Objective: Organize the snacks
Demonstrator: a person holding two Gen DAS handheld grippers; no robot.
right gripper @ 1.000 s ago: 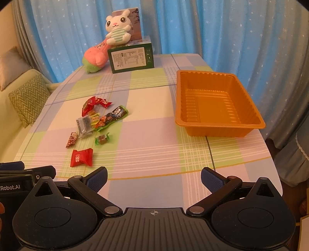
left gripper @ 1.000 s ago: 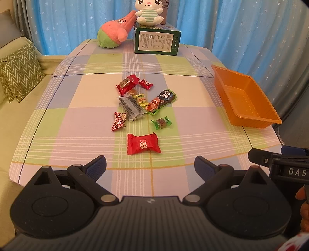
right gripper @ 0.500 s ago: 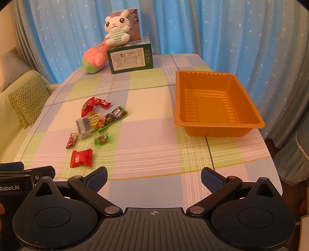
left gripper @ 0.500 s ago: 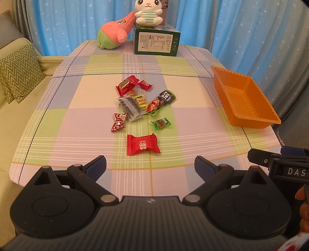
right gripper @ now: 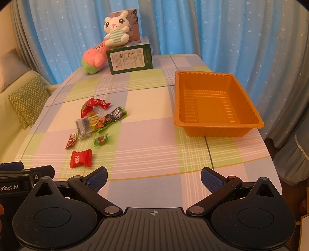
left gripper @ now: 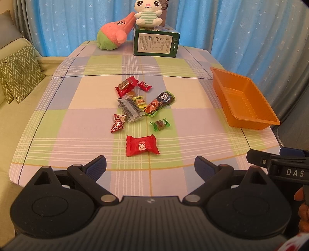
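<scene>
Several wrapped snacks lie loose in the middle of the checked table. Nearest is a red candy packet (left gripper: 142,147) (right gripper: 81,159), then a green-wrapped sweet (left gripper: 160,124) (right gripper: 101,139), a small red pouch (left gripper: 118,123), a clear grey packet (left gripper: 130,109), a long green bag (left gripper: 160,103) (right gripper: 111,118) and a red bag (left gripper: 126,86). An empty orange tray (left gripper: 244,102) (right gripper: 216,105) stands at the right. My left gripper (left gripper: 150,166) hangs open over the near table edge, just short of the red candy packet. My right gripper (right gripper: 153,176) is open too, holding nothing.
At the far end stand a green box (left gripper: 156,43) with a white rabbit plush (left gripper: 147,12) on top and a pink-green plush (left gripper: 114,33) beside it. A sofa with a zigzag cushion (left gripper: 18,73) borders the left side. Blue curtains hang behind.
Both views have crept slightly forward toward the table. Nothing was picked up and the snacks lie as before.
</scene>
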